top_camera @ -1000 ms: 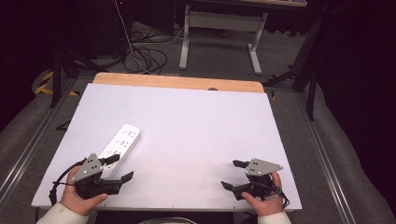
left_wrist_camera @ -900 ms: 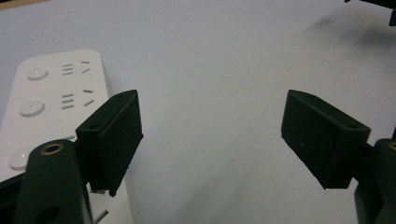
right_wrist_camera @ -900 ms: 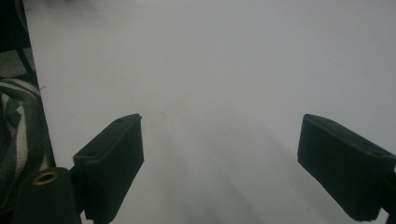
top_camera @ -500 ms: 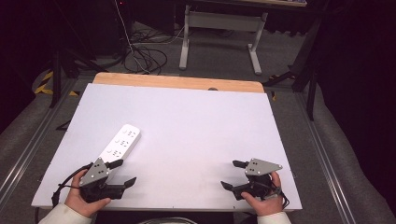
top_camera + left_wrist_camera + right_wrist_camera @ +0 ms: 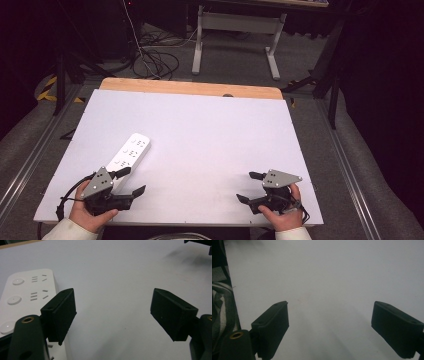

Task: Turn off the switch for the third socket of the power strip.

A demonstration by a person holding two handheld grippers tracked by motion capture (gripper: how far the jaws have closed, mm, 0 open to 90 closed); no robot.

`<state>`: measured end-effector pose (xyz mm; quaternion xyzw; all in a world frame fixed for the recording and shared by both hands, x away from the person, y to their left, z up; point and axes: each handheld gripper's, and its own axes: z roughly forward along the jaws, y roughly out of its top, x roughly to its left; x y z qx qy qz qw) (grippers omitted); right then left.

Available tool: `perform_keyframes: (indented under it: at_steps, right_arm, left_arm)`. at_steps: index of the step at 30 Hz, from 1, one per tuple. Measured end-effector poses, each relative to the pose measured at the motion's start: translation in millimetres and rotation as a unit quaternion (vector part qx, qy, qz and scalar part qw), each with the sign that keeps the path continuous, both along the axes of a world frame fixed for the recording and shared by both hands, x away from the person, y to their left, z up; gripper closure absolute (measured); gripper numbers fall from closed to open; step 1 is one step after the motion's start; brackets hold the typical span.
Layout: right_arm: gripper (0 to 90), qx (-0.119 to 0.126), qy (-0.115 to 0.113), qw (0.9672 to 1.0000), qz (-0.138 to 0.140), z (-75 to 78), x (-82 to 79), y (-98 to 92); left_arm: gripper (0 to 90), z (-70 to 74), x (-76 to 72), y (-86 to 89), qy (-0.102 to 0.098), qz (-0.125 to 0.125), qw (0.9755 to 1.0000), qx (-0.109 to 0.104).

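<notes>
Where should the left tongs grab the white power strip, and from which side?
Across its narrow width, near the end closest to the person. The power strip lies flat on the white table, long and slim, running diagonally away from the left tongs, which are open right at that end. Probably best to come down from above, one jaw on each long edge.
</notes>
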<state>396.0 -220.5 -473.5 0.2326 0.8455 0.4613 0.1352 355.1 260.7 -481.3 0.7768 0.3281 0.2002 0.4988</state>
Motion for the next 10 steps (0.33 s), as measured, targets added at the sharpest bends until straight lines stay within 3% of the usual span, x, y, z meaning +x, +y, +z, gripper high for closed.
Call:
perform_keyframes:
  at_steps: [5,10]
  right_arm:
    - [14.9,0.000,0.000,1.0000,-0.001,0.1,0.0,-0.5]
    - [14.9,0.001,0.000,1.0000,-0.002,-0.1,0.2,-0.8]
  left_arm:
    - [21.1,-0.2,-0.1,0.1,0.000,0.004,0.9999,0.013]
    - [21.1,0.7,0.2,0.6,0.015,0.012,0.9997,0.012]
